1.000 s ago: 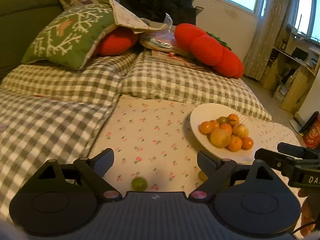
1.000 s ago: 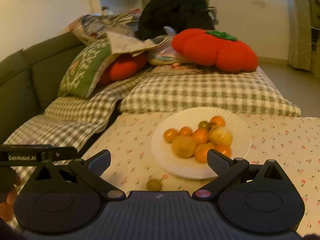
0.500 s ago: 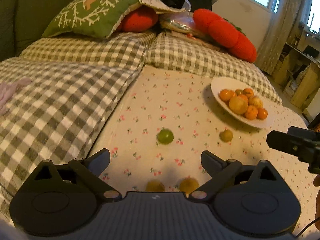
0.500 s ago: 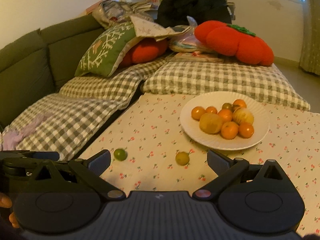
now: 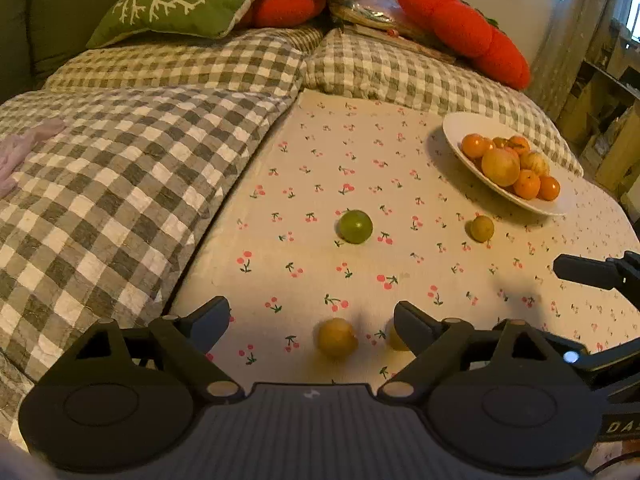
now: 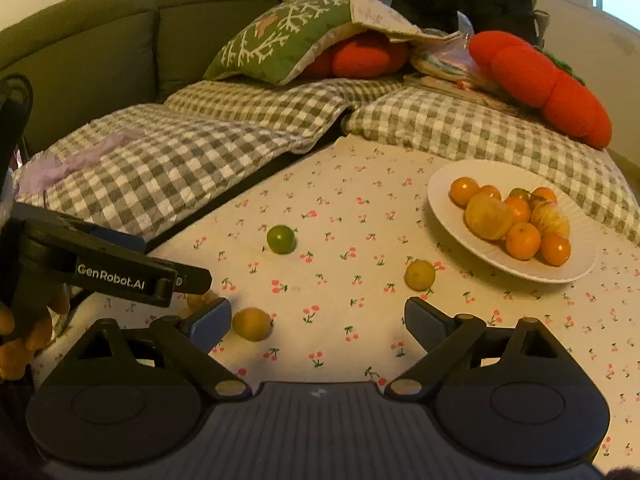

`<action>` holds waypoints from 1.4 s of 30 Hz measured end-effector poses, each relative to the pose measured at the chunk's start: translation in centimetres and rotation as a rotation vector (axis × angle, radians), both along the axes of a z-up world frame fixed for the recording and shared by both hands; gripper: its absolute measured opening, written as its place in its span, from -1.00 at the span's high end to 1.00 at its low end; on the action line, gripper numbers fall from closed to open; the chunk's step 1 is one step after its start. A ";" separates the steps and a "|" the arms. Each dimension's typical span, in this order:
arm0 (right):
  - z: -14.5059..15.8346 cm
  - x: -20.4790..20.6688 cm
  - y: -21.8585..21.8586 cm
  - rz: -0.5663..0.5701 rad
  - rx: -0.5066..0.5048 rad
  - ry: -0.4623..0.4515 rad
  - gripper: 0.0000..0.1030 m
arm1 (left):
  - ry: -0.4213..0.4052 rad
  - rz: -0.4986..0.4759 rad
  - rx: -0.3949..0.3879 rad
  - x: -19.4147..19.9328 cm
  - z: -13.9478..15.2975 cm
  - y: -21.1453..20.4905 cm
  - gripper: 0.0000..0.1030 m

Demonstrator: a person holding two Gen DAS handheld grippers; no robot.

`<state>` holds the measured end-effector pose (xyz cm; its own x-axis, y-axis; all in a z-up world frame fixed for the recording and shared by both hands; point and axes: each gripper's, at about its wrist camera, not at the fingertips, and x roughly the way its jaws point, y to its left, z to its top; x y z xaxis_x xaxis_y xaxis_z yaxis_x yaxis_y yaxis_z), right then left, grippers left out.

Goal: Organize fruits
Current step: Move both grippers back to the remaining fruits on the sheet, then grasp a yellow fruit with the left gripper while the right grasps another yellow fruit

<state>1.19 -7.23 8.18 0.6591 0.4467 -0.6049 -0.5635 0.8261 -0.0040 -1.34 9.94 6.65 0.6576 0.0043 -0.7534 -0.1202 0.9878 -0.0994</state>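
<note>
a white plate [image 6: 460, 236] sits toward the right of the cherry-print cloth [image 6: 360, 320], holding a heap of fruit: several small glossy oranges [image 6: 522, 240], one larger smooth yellow fruit [image 6: 488, 216] at the front of the pile, and a pale yellow fruit streaked with red [image 6: 550, 218] behind it. four loose fruits lie on the cloth apart from the plate. a round, shiny green fruit [image 5: 355, 226] rests alone near the middle of the cloth, well apart from the others. a small dull yellow fruit [image 5: 481, 228] lies just in front of the plate's near rim, close to it but not touching. a rounder yellow fruit [image 5: 337, 337] lies between the spread fingers of the left gripper [image 5: 312, 318], nearer the right finger, and another yellow fruit [image 5: 394, 338] is half hidden behind that right fingertip. the left gripper's jaws stand wide apart and hold nothing. the right gripper [image 6: 318, 316] also has its jaws wide apart with nothing between them but bare cloth; one yellow fruit lies just beside the tip of its left finger. the cloth lies against grey-and-white checked cushions [image 6: 180, 160], with a green embroidered pillow [image 6: 288, 40] and red plush pillows [image 6: 536, 80] piled at the back against a dark green sofa [image 6: 100, 40].
</note>
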 end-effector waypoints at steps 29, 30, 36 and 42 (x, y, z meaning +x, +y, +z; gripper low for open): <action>-2.8 1.4 3.3 0.104 -0.024 0.065 -0.17 | 0.122 0.019 -0.140 1.3 -1.8 0.7 0.07; -3.0 1.6 3.6 0.108 -0.030 0.068 -0.17 | 0.122 0.019 -0.132 1.4 -1.8 0.6 0.08; -3.7 1.7 4.7 0.141 -0.073 0.062 0.02 | 0.108 -0.008 -0.071 1.7 -2.1 -0.3 0.38; -4.0 1.7 5.3 0.162 -0.087 0.056 0.45 | 0.105 -0.026 -0.069 1.9 -2.2 -0.3 0.65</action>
<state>2.89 -1.97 4.22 0.5473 0.4888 -0.6794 -0.6902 0.7227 -0.0360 0.54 9.62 4.45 0.5743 -0.0656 -0.8160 -0.1085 0.9819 -0.1553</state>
